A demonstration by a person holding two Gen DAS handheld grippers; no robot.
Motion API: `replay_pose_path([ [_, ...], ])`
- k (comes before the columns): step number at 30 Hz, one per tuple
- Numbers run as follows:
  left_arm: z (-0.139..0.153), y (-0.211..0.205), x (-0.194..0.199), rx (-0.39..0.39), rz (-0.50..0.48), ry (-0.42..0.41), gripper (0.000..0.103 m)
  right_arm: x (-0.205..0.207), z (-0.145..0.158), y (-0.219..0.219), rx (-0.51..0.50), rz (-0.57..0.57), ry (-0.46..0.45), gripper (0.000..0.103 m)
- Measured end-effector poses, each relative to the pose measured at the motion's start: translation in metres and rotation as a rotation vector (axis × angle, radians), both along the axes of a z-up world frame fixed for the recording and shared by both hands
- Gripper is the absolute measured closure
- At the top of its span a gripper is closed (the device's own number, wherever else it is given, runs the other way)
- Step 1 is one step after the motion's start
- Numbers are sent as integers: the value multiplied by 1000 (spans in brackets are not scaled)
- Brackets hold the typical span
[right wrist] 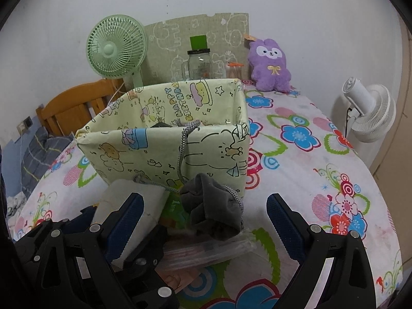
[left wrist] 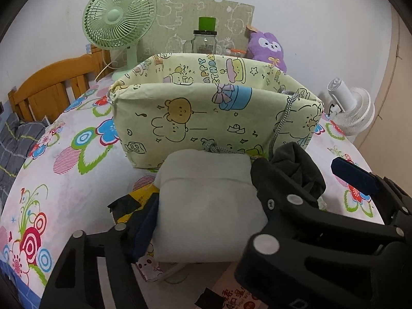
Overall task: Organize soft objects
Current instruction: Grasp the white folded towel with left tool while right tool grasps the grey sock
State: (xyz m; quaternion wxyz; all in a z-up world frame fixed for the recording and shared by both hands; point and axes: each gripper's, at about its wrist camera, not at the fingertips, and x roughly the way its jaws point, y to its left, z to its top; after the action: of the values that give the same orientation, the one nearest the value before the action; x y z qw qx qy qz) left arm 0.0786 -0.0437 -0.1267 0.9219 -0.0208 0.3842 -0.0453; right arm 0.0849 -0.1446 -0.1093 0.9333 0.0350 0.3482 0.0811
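Note:
A white folded cloth (left wrist: 206, 200) (right wrist: 121, 195) lies on the flowered bed sheet in front of a pale green cartoon-print fabric box (left wrist: 180, 121) (right wrist: 154, 152). My left gripper (left wrist: 206, 216) is shut on the cloth, one finger pressing each side. Beside the cloth sits a dark grey drawstring pouch (left wrist: 298, 170) (right wrist: 211, 211). Its cord (right wrist: 183, 152) runs up over the box wall. My right gripper (right wrist: 206, 224) stands open, with the pouch between its blue fingers (right wrist: 285, 226) and neither finger touching it. One right finger (left wrist: 355, 177) also shows in the left wrist view.
A purple plush (right wrist: 270, 64), a glass jar (right wrist: 199, 64) and a green fan (right wrist: 116, 49) stand behind the box. A white fan (right wrist: 370, 113) is off the bed's right edge. A wooden headboard (left wrist: 51, 87) is at the left. A clear plastic packet (right wrist: 206, 252) lies under the pouch.

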Motion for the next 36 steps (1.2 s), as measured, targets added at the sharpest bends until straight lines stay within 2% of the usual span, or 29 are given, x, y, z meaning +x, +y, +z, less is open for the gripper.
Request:
replay_pose_path([
  [4, 0, -1, 0, 8, -6, -7, 34, 3, -2, 1, -3, 3, 4, 5],
  [10, 0, -2, 2, 19, -11, -8, 34, 8, -6, 3, -8, 15, 11, 8],
  [15, -1, -2, 3, 21, -12, -8, 34, 12, -11, 3, 30, 28, 41, 21],
  [18, -1, -2, 2, 23, -9, -10, 35, 12, -12, 2, 30, 17, 45, 35],
  [19, -1, -2, 2, 30, -7, -10, 35, 12, -13, 1, 30, 11, 50, 43],
  [23, 0, -4, 0, 37, -5, -17, 35, 12, -14, -2, 29, -3, 54, 56],
  [28, 7, -3, -5, 33, -3, -35, 36, 6, -7, -4, 33, -6, 28, 62],
  [36, 26, -5, -17, 30, -2, -73, 36, -5, 11, -8, 49, -9, -14, 63],
])
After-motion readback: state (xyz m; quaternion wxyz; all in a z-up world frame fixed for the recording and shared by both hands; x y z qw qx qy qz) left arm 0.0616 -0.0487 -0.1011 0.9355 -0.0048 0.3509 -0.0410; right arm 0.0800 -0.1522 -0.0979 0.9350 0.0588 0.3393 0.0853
